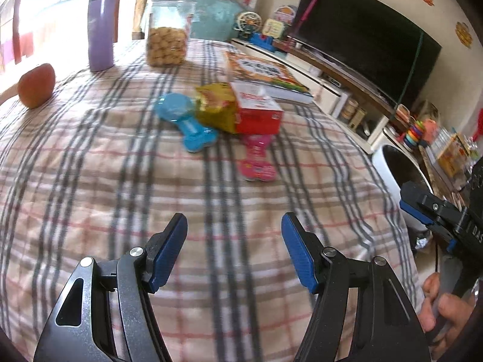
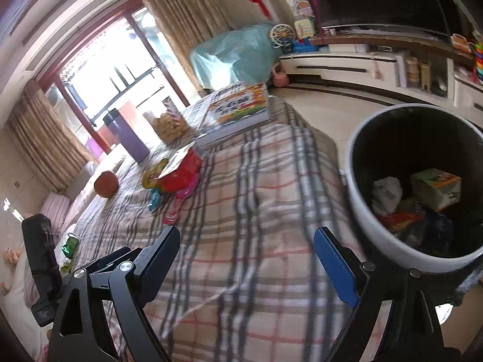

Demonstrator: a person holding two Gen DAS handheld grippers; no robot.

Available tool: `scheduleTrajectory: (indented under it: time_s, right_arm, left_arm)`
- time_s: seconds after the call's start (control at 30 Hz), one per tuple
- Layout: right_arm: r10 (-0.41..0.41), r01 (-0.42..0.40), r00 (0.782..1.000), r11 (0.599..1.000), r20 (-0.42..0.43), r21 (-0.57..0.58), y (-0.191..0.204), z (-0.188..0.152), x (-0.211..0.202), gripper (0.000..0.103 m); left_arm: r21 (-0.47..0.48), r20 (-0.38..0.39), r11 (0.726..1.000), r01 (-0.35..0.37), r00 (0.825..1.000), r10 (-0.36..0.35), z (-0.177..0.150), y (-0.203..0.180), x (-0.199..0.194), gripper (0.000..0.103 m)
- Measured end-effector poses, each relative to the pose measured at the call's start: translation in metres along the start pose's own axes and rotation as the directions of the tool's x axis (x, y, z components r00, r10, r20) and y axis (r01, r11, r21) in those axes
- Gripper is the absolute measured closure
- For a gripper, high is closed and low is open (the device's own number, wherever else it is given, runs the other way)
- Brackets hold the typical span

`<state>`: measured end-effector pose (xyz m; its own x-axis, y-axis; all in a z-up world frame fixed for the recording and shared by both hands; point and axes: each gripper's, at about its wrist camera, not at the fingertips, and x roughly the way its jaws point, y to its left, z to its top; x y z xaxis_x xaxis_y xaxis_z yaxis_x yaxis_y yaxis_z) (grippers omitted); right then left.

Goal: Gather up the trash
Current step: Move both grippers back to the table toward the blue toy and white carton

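My left gripper (image 1: 234, 226) is open and empty above the plaid tablecloth (image 1: 105, 181). Ahead of it lie a red box (image 1: 258, 111), a yellow snack wrapper (image 1: 215, 107), a blue plastic piece (image 1: 184, 120) and a pink one (image 1: 256, 160). My right gripper (image 2: 246, 241) is open and empty near the table's right edge, beside a white trash bin (image 2: 374, 235) that holds a crumpled paper (image 2: 386, 193), a small carton (image 2: 436, 187) and wrappers. The red box (image 2: 181, 169) also shows in the right wrist view. The right gripper (image 1: 422, 211) shows at the right edge of the left wrist view.
On the far side of the table stand a purple tumbler (image 1: 101, 30), a jar of snacks (image 1: 167, 33), an orange-red fruit (image 1: 36, 86) and a colourful book (image 1: 265, 72). A TV (image 1: 362, 36) and a low white cabinet (image 1: 332, 84) run along the right.
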<state>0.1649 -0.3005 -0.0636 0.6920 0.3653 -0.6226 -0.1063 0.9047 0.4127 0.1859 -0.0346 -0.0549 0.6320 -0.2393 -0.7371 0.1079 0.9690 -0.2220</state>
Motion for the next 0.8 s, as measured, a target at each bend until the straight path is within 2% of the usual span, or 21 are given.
scheduleTrajectory:
  time_s: [0.37,0.8]
  right_arm:
    - [0.029,-0.029,0.999,0.999,-0.019,-0.014,0.019,0.003,0.029,0.011]
    - [0.078,-0.080,0.995,0.996,-0.054,-0.034,0.041,0.025,0.076,0.012]
  left_arm:
    - [-0.012,-0.003,0.999,-0.052,0.999,0.052,0.027,0.022,0.021,0.037]
    - [0.020,-0.023,0.993,-0.113,0.993,0.114,0.075,0.036,0.072,0.037]
